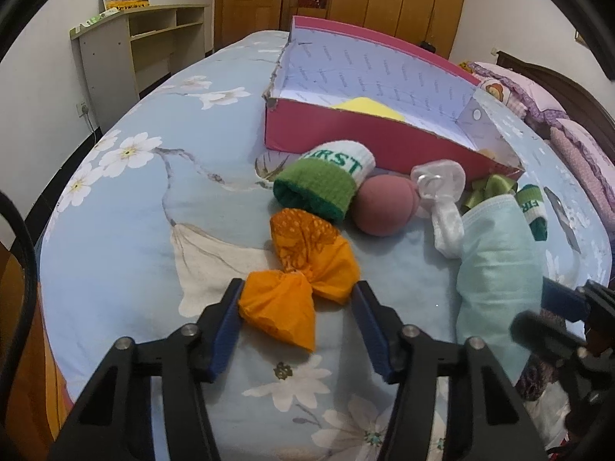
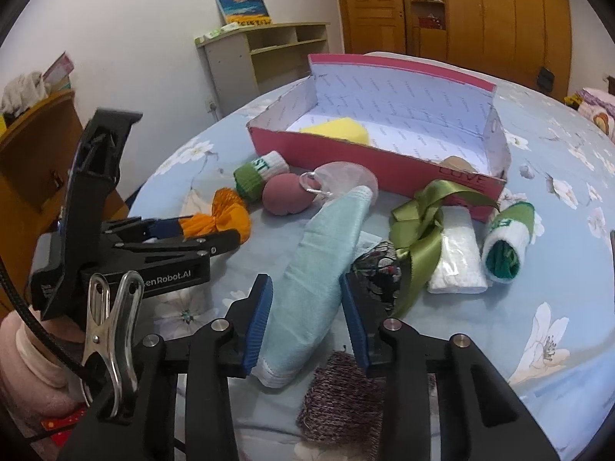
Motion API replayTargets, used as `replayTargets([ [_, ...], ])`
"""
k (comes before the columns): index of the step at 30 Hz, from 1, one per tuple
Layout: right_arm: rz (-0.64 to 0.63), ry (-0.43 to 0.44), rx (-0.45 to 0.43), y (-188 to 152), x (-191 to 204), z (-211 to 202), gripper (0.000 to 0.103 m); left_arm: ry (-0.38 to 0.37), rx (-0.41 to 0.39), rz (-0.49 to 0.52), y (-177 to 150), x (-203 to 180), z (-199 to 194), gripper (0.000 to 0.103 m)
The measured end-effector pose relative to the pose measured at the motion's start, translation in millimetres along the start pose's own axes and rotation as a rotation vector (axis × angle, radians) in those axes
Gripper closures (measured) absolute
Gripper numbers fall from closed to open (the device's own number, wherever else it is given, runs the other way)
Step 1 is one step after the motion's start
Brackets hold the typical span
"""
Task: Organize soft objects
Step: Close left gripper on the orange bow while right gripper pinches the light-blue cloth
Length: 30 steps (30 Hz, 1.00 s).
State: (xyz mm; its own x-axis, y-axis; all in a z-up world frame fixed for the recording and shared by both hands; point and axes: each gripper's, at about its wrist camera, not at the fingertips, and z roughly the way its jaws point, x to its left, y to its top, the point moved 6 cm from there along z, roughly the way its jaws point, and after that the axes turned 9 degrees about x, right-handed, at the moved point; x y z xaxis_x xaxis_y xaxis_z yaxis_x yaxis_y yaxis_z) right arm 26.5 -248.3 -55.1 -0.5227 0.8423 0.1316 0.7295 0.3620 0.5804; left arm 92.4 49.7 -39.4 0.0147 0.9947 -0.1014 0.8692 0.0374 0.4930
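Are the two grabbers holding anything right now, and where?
Neither has closed. The left gripper straddles the orange fabric bow near its knot; the right gripper straddles the light blue folded cloth mid-length.

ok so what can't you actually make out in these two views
- Tan item in the pink box: front wall hides most of it, right wrist view.
- Dark patterned thing: under the green ribbon.
- Purple knit: right tool covers part.
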Motion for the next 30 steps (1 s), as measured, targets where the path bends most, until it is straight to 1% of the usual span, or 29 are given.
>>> replayTargets([
  [1,-0.006,-0.004,0.006,0,1,3,0.069,-0.005,-0.001,0.001,-1,0,-1,0.052],
  [3,-0.008,-0.016,0.017,0,0,8,0.074,-0.019,-0.002,0.001,-2,0,-2,0.056],
  [7,-0.001,-0.023,0.033,-2,-1,13,0.076,-0.036,-0.004,-0.005,-3,1,-5,0.064],
  [10,-0.004,-0.029,0.027,-3,-1,12,0.087,-0.04,-0.008,-0.004,-4,0,-8,0.068],
  [13,0.008,-0.02,0.013,-3,-3,8,0.093,-0.042,-0.014,-0.004,-6,0,-12,0.071],
  [17,0.027,0.01,-0.009,-2,-4,1,0.095,-0.046,-0.026,-0.01,-5,1,-19,0.072],
  [21,0.02,0.023,-0.038,0,0,-8,0.095,-0.043,-0.046,-0.012,-5,3,-29,0.073],
  [30,-0.001,0.037,-0.08,4,8,-23,0.095,-0.039,-0.093,0.004,-5,-4,-52,0.074],
])
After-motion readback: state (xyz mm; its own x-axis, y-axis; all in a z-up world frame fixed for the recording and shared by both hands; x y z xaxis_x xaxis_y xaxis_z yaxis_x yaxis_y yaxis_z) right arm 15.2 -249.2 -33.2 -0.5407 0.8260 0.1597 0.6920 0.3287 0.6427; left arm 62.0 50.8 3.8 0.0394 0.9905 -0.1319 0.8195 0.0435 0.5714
